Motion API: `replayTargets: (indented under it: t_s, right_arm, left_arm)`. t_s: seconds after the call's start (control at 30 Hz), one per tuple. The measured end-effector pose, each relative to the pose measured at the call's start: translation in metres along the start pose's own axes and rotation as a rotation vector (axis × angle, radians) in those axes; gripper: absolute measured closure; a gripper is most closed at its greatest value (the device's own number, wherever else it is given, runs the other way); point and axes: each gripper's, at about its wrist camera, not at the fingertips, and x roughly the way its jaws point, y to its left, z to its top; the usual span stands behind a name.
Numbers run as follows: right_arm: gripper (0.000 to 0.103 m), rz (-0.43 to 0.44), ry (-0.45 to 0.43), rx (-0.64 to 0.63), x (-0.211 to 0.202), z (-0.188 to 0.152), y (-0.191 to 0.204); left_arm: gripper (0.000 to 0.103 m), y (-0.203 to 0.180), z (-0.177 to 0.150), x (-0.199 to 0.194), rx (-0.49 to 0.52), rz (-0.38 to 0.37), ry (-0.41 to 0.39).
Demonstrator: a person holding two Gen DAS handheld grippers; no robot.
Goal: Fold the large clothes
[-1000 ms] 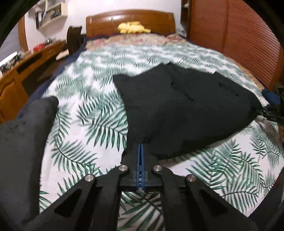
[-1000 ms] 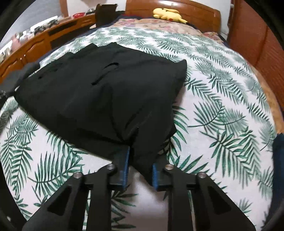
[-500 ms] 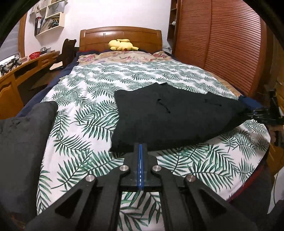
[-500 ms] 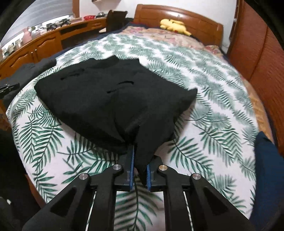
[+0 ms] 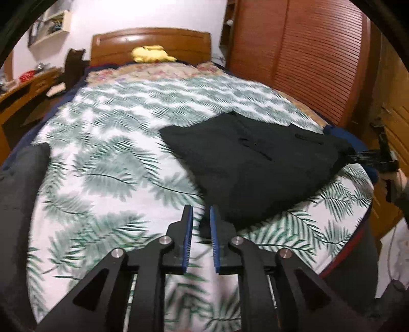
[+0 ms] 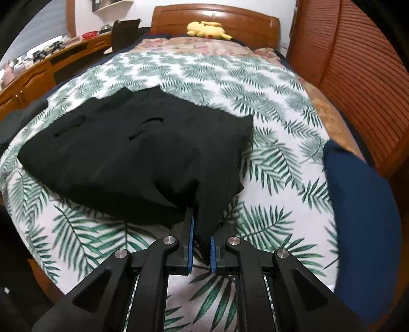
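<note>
Black garment (image 6: pixel 133 158) lay folded on palm-print bedspread (image 6: pixel 268 178), near foot of bed.

Right gripper (image 6: pixel 201 229): jaws clamped on garment's corner at 6 o'clock, black cloth pinched between blue pads (image 6: pixel 191 237).

Left gripper (image 5: pixel 200 224): jaws had just been opening, narrow gap showing, no cloth between blue pads (image 5: pixel 188 237). Garment edge lay just beside its tip at 1 o'clock.

Yellow plush toy (image 6: pixel 207 29) sat at headboard (image 6: pixel 255 23), 12 o'clock. Navy cloth (image 6: pixel 363 217) at 3 o'clock in right view. Grey cloth (image 5: pixel 18 204) at 9 o'clock in left view.
</note>
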Motion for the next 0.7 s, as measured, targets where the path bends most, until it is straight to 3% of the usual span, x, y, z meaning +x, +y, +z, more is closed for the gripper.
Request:
replayTargets:
  t_s: [0.17,0.43,0.7]
  right_arm:
    - [0.096,0.009,0.002,0.014,0.012,-0.008,-0.004]
    - [0.092,0.041,-0.002,0.05,0.02,-0.022,-0.011]
    - [0.089,0.058,0.0,0.09,0.028,-0.03,-0.015]
  left_arm:
    - [0.091,-0.01,0.002,0.025,0.005,0.018,0.069]
    - [0.09,-0.016,0.005,0.039,0.006,0.048,0.097]
    - [0.09,-0.024,0.02,0.03,0.028,0.098,0.03]
